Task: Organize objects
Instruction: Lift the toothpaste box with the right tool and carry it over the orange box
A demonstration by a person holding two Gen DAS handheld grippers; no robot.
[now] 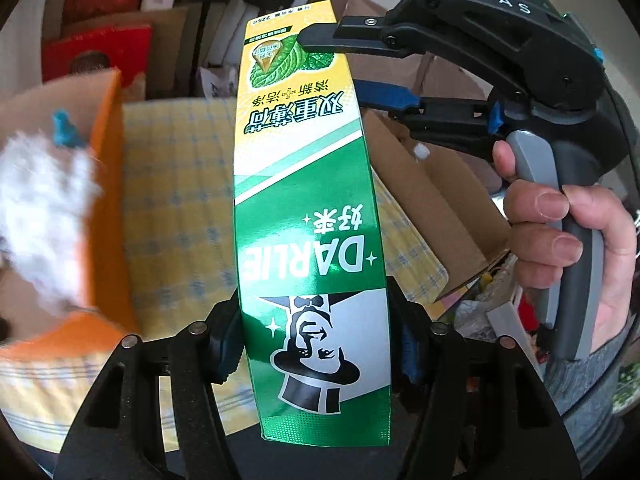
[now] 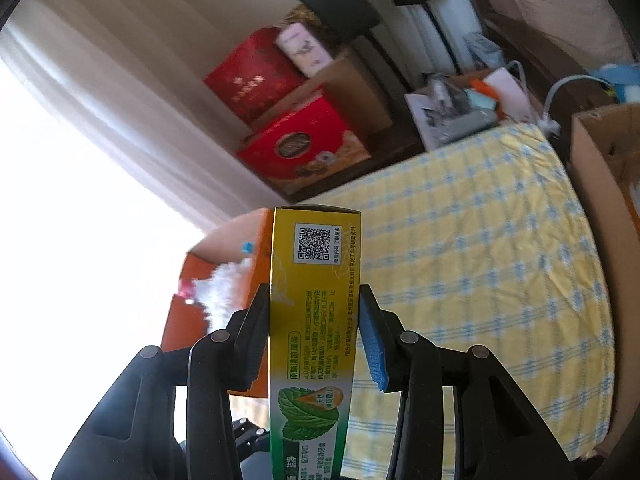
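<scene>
**Toothpaste box held at both ends above the checked cloth**

While both tools grip it, the Darlie toothpaste box (image 1: 310, 216) hangs in the air over the yellow checked cloth (image 1: 176, 184); its green-and-yellow printed face is turned to the left wrist camera, with the lettering upside down from that side; the left gripper (image 1: 316, 344) has its jaws set narrow around the box's green end, one pad on each long side, pressing on it; the right gripper (image 1: 352, 64) comes in from the upper right of that view and pinches the yellow far end between its black upper finger and its blue-padded lower one; a hand (image 1: 576, 232) wraps the grey handle of that tool, a grey sleeve at the wrist.

From the right wrist camera the toothpaste box (image 2: 316, 300) shows its narrow yellow side with a QR code, and the right gripper (image 2: 314, 340) is closed on it, the blue pad on one side and a dark pad on the other, both touching the card.

An orange box (image 1: 106, 184) stands on the cloth to the left, with white fluffy material (image 1: 40, 208) and a small blue piece inside it; a brown cardboard box (image 1: 436, 200) lies on the right; red gift boxes (image 2: 296, 140) are stacked against the far wall beside a pale curtain (image 2: 120, 92).
</scene>
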